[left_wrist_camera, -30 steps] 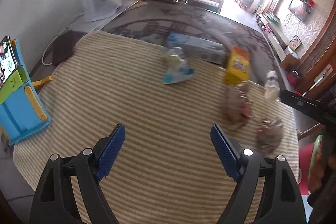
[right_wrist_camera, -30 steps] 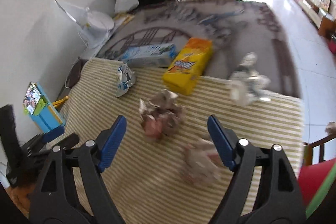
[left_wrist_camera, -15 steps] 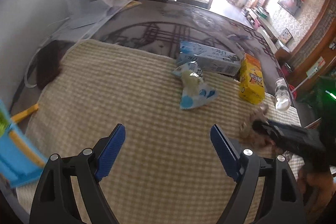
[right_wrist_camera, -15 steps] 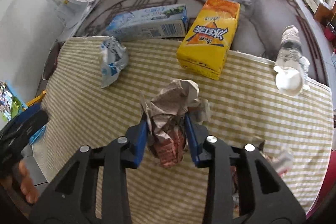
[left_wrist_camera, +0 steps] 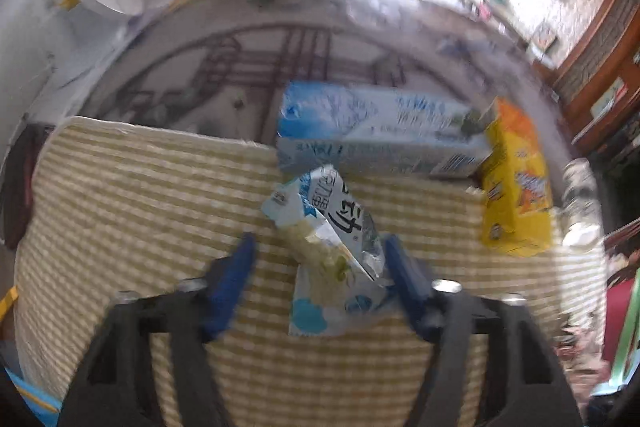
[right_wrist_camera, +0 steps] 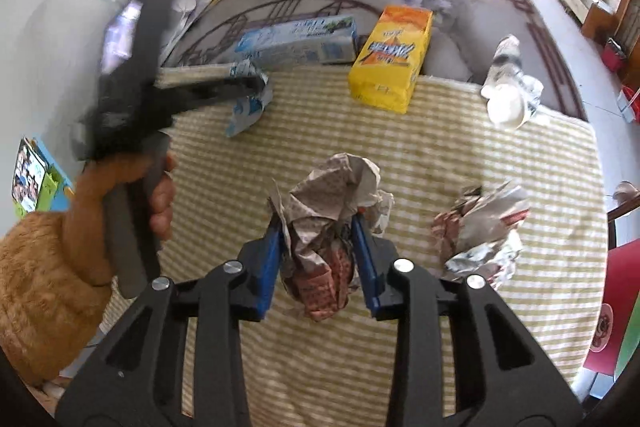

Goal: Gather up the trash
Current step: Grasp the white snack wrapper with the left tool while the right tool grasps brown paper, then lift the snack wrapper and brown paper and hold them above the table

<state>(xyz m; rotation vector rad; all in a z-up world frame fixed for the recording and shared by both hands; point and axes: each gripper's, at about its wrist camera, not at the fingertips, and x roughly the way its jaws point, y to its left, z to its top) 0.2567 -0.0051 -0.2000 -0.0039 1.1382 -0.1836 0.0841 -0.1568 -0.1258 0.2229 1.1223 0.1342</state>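
Nearest us, our right gripper (right_wrist_camera: 318, 259) is clenched on a crumpled paper wad (right_wrist_camera: 324, 227) over the striped cloth (right_wrist_camera: 440, 347). A second crumpled wad (right_wrist_camera: 480, 227) lies just beside it on the cloth, so we count two wads. Our left gripper (left_wrist_camera: 320, 267) is closing around a blue-and-white snack wrapper (left_wrist_camera: 332, 251); one blue pad touches the wrapper's edge, the other stands apart. The left hand (right_wrist_camera: 128, 195) grips its handle. Farther off we count two cartons lying on their sides, one blue-and-white (left_wrist_camera: 376, 135) and one yellow (right_wrist_camera: 394, 59); we cannot tell their contents. One crushed clear bottle (right_wrist_camera: 506, 83) lies at the cloth's far edge.
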